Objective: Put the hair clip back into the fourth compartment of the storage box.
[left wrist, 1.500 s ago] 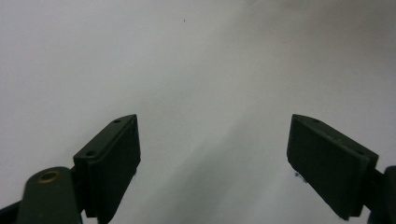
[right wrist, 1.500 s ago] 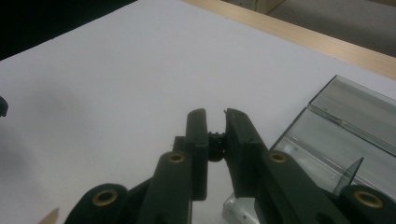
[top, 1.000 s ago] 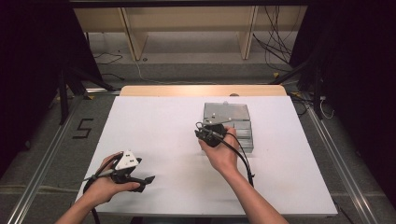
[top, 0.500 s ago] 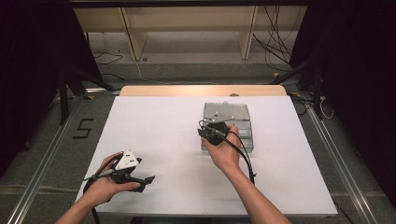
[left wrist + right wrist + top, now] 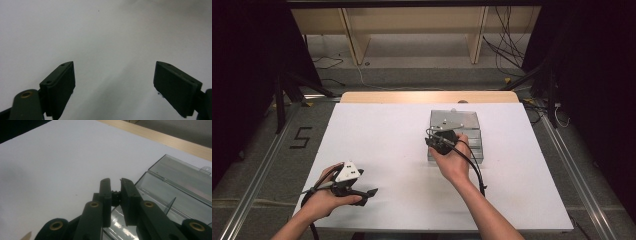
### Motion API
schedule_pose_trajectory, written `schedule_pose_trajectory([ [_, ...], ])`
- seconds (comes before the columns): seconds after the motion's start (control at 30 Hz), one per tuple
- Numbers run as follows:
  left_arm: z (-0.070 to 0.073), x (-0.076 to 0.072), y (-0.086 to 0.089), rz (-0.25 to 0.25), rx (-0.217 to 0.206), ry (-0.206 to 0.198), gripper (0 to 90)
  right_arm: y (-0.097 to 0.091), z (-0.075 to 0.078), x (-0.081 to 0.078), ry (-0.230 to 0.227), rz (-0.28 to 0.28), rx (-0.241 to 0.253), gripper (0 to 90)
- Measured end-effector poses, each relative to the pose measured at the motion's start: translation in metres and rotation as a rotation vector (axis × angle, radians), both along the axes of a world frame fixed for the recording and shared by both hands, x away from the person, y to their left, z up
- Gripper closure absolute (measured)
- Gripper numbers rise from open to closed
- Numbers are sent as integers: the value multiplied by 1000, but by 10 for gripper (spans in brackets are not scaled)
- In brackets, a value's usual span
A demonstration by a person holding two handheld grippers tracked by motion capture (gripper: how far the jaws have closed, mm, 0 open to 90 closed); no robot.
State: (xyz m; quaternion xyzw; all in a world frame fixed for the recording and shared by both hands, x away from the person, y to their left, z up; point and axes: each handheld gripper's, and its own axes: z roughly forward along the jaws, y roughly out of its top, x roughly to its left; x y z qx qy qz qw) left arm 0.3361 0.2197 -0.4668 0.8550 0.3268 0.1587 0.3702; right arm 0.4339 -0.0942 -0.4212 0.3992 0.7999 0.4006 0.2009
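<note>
A clear plastic box [image 5: 467, 125] lies on the white table [image 5: 382, 135] right of centre, its lid [image 5: 182, 176] folded back flat. My right gripper [image 5: 434, 137] hovers over the box's near-left corner, held by a hand. In the right gripper view its jaws [image 5: 115, 181] stand nearly together, with a small black piece [image 5: 115, 194] pinched between the pads, above the box's open compartment [image 5: 155, 192]. My left gripper [image 5: 371, 192] rests low near the table's front left. Its jaws [image 5: 115, 67] stand wide apart, with bare white surface between them.
A wooden strip [image 5: 427, 96] runs along the table's far edge. Beyond it are a shelf frame [image 5: 412, 30] and cables on the floor. Metal rails [image 5: 262, 170] flank the table, and a black cable [image 5: 472, 165] trails from the right gripper.
</note>
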Motion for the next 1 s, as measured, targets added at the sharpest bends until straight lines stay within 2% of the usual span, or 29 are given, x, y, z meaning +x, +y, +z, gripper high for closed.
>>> schedule_pose_trajectory([
  [1.0,0,0,0,0,-4,-1,174,-5,-10,8,37,-15,-23,802],
])
